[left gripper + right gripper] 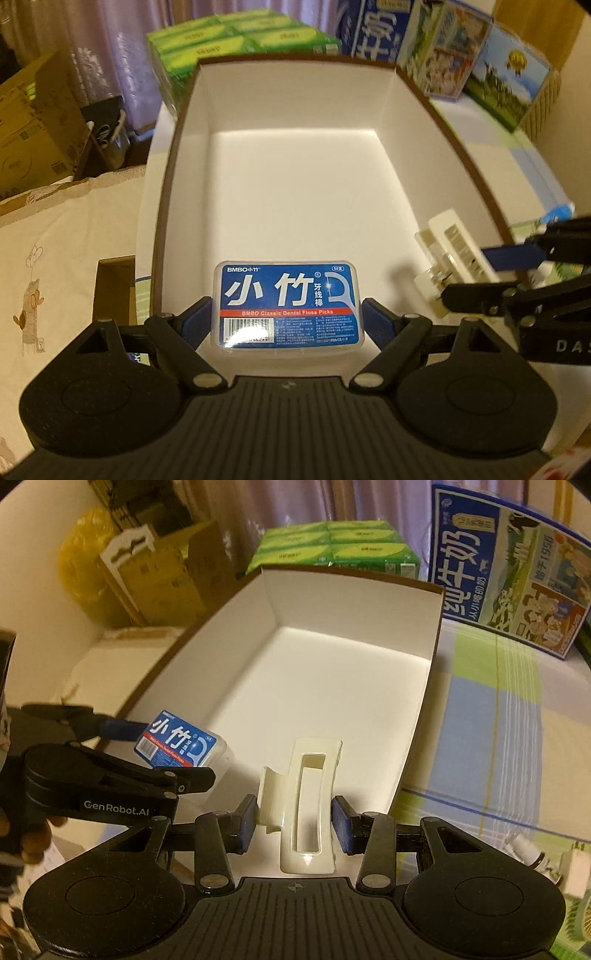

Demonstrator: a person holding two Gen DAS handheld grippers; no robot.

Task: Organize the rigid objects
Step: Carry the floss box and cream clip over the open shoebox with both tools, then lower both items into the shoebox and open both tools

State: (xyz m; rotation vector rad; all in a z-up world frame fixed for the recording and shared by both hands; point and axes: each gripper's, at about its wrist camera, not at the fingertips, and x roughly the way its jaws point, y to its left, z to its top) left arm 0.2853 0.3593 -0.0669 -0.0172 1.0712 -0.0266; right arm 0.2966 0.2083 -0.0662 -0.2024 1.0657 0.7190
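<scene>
A clear floss-pick case with a blue label [288, 306] sits between the blue pads of my left gripper [288, 314], which is shut on its two short ends. It hangs over the near end of a brown-rimmed box with white inside walls [166, 221]. In the right wrist view, my right gripper [295, 821] is shut on a cream hair claw clip [310, 797], also over the box [354, 598]. Each gripper shows in the other's view: the right gripper [469, 277] with the clip [443, 243], the left gripper [168, 751] with the floss case [181, 744].
Green tissue packs [236, 40] and a blue milk carton case [506, 568] stand behind the box. Cardboard boxes [33, 136] and a yellow bag [85, 561] are at the left. A small bottle [532, 853] and a white plug [576, 871] lie on the checked cloth [498, 720] at the right.
</scene>
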